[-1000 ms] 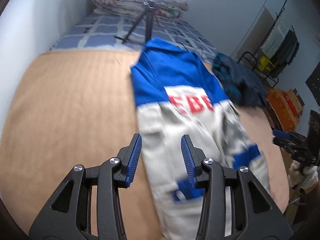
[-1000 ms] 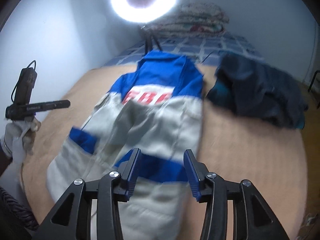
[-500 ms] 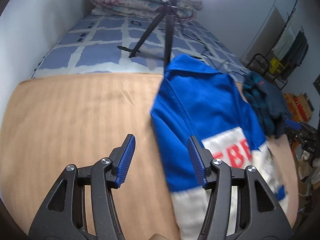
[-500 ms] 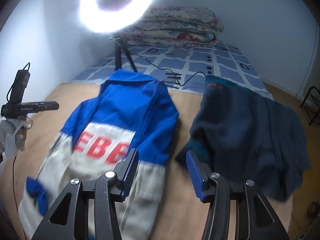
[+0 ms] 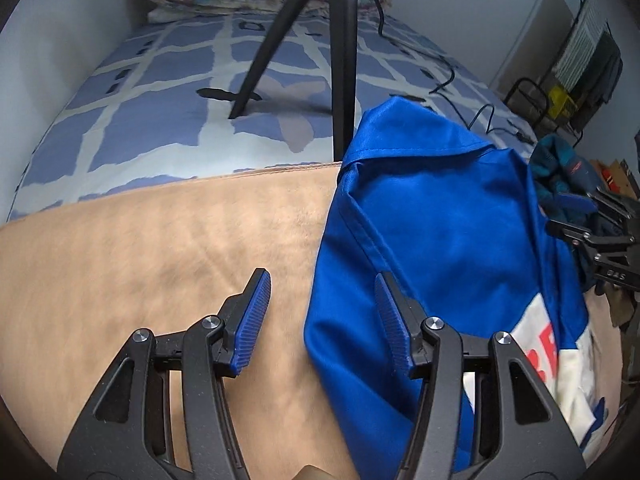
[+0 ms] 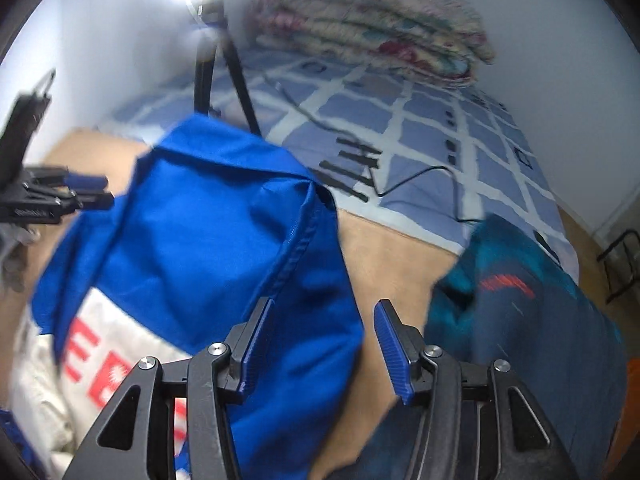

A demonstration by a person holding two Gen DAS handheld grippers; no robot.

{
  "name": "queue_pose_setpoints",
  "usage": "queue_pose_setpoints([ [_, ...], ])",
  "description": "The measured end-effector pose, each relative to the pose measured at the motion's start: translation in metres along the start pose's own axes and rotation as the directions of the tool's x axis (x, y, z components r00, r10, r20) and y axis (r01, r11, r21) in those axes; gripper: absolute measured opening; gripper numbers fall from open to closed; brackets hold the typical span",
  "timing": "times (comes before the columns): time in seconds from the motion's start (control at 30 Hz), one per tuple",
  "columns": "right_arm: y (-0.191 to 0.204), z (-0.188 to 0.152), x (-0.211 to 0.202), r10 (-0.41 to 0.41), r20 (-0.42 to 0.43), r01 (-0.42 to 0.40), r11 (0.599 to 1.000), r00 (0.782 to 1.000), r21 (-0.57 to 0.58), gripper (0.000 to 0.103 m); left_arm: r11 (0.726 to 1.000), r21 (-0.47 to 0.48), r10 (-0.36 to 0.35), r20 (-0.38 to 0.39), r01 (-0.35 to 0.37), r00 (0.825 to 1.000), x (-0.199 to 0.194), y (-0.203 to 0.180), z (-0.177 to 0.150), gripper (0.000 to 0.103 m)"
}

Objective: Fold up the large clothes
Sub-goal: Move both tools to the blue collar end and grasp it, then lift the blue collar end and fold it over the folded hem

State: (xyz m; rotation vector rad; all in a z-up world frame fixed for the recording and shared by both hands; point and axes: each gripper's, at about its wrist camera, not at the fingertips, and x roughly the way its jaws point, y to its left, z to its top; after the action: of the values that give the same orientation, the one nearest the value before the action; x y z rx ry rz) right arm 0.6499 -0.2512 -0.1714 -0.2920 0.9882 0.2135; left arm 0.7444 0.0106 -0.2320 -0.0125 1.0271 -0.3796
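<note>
Your left gripper (image 5: 320, 320) is nearest in the left wrist view. Its blue pads (image 5: 252, 320) have just been spreading and now stand apart with nothing pinched. The tan blanket (image 5: 140, 264) shows through the gap, and the left edge of the blue and white jacket (image 5: 432, 240) lies just inside it, by the right pad.

Your right gripper (image 6: 324, 340) is let go too. Its jaws have just been spreading as well. The right edge of the jacket (image 6: 192, 232) lies under the gap, near the left pad, but the pads do not squeeze it.

The jacket lies flat on the tan blanket, blue part toward the far end, white part with red letters (image 6: 92, 364) closer to you. Just beside it on the right sits a dark blue and teal garment (image 6: 520, 320), all bunched up.

Past the blanket is a blue checked sheet (image 5: 160, 92). Black tripod legs (image 5: 344, 52) stand on it, and a black cable (image 6: 416, 176) runs across it. At the far wall is a stack of folded flowery quilts (image 6: 376, 32).
</note>
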Motion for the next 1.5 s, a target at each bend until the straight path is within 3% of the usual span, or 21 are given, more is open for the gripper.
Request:
queue_pose_setpoints([
  [0.23,0.009,0.019,0.048,0.014,-0.051,-0.016,0.999,0.999,-0.032,0.057,0.990,0.127,0.056,0.000,-0.056,0.998,0.026,-0.018,0.010,0.058],
  [0.33,0.003,0.019,0.057,0.033,-0.059,-0.032,0.999,0.998,0.004,0.066,0.989,0.137,0.053,0.013,-0.055,0.998,0.031,-0.019,0.011,0.058],
  [0.4,-0.006,0.017,0.060,0.084,-0.063,-0.080,0.995,0.994,0.059,0.066,0.992,0.119,0.032,0.021,-0.035,0.999,0.031,-0.017,0.011,0.057],
  [0.5,-0.012,0.016,0.060,0.163,-0.048,-0.158,0.982,0.985,0.099,0.050,0.993,0.110,-0.032,0.012,0.030,0.999,0.030,-0.018,0.012,0.029],
  [0.53,-0.011,0.015,0.060,0.178,-0.040,-0.173,0.980,0.983,0.097,0.038,0.993,0.113,-0.033,0.013,0.031,0.999,0.028,-0.021,0.012,0.017],
  [0.57,-0.010,0.015,0.059,0.192,-0.033,-0.188,0.978,0.981,0.093,0.026,0.992,0.128,-0.007,0.025,0.004,1.000,0.027,-0.028,0.010,0.011],
  [0.67,-0.001,0.013,0.055,0.189,-0.015,-0.187,0.980,0.982,0.073,0.009,0.977,0.194,0.080,0.057,-0.090,0.995,0.023,-0.047,0.002,0.003],
  [0.77,0.008,0.012,0.047,0.137,0.006,-0.137,0.989,0.991,0.048,0.003,0.979,0.180,0.082,0.086,-0.096,0.993,0.011,-0.050,0.001,0.001],
  [0.93,0.012,0.010,0.015,0.107,0.081,-0.112,0.992,0.991,0.061,0.002,0.987,0.147,0.046,0.149,-0.069,0.988,-0.021,-0.051,-0.002,0.000],
  [1.17,0.014,0.002,-0.046,0.098,0.166,-0.113,0.990,0.981,0.080,0.001,0.984,0.175,-0.006,0.210,-0.032,0.978,-0.078,-0.076,-0.021,0.000],
  [1.5,0.049,-0.044,-0.154,0.106,0.258,-0.126,0.990,0.960,0.063,0.001,0.981,0.192,-0.065,0.283,0.010,0.957,-0.186,-0.115,-0.070,0.000],
])
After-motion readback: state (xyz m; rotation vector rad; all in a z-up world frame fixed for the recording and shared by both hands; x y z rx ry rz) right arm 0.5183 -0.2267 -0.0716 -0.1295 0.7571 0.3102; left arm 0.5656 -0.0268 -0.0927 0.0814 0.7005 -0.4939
